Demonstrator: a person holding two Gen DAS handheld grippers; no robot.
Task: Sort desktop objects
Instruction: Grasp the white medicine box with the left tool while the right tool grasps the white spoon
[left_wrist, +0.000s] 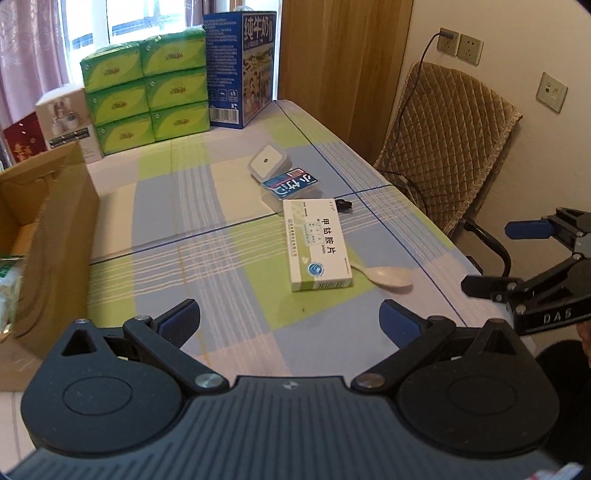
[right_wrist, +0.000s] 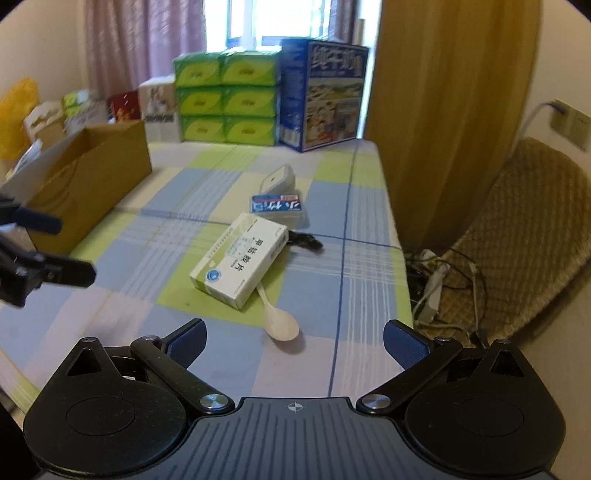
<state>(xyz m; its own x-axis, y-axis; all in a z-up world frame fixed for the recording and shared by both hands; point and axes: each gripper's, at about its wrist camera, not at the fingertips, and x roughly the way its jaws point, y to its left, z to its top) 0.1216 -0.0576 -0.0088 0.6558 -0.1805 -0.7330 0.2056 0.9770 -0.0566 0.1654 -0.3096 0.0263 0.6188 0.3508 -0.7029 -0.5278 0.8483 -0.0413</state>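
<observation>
My left gripper (left_wrist: 290, 321) spread wide, empty; my right gripper (right_wrist: 293, 341) likewise. Medicine box (left_wrist: 317, 245) mid-table, spoon (left_wrist: 388, 275) tucked under it near right table edge (left_wrist: 436, 236). Bare cloth between.

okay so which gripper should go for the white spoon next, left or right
Right, probably. The spoon lies just ahead of the open right gripper, slightly left of centre. From the open left gripper it sits off to the right, its handle partly tucked under the medicine box.

Both grippers are built of black linkages with silver pivot screws and blue ribbed pads (left_wrist: 181, 319); "DAB" is embossed on the right gripper (left_wrist: 491, 258).
</observation>
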